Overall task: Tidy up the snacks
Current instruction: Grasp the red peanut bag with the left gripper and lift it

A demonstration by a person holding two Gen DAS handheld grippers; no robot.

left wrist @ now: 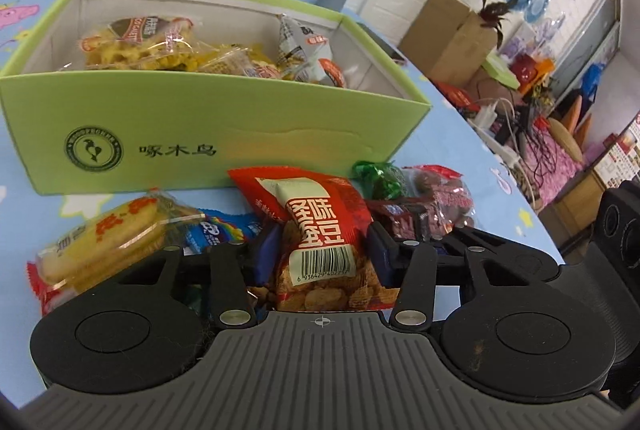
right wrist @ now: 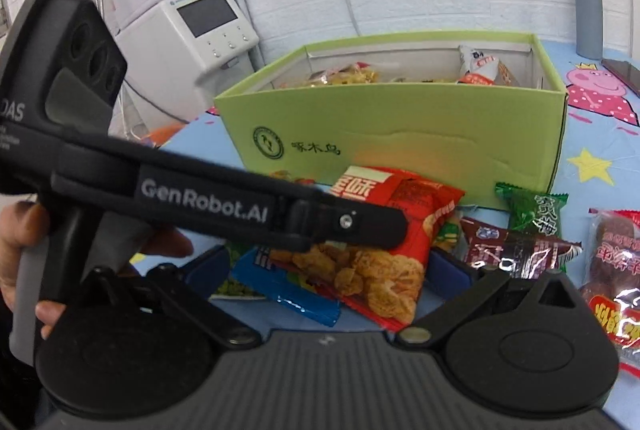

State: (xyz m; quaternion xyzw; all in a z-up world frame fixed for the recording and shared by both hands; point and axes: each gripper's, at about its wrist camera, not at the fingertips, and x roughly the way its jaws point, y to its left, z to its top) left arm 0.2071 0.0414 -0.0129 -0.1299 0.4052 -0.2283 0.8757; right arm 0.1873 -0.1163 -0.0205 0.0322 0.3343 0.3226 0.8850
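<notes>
A green cardboard box holds several snack packets; it also shows in the right wrist view. In front of it lies a pile of loose snacks. My left gripper is shut on a red bean-snack packet, its blue pads pressing both sides. In the right wrist view that red packet hangs from the left gripper's finger, which crosses in front. My right gripper is open and empty, its blue pads wide apart around the pile.
Loose on the blue cartoon tablecloth: a yellow cracker pack, a blue packet, a green candy, brown-red date packs. A grey flask stands behind the box. White appliances stand left; clutter lies beyond the table's right edge.
</notes>
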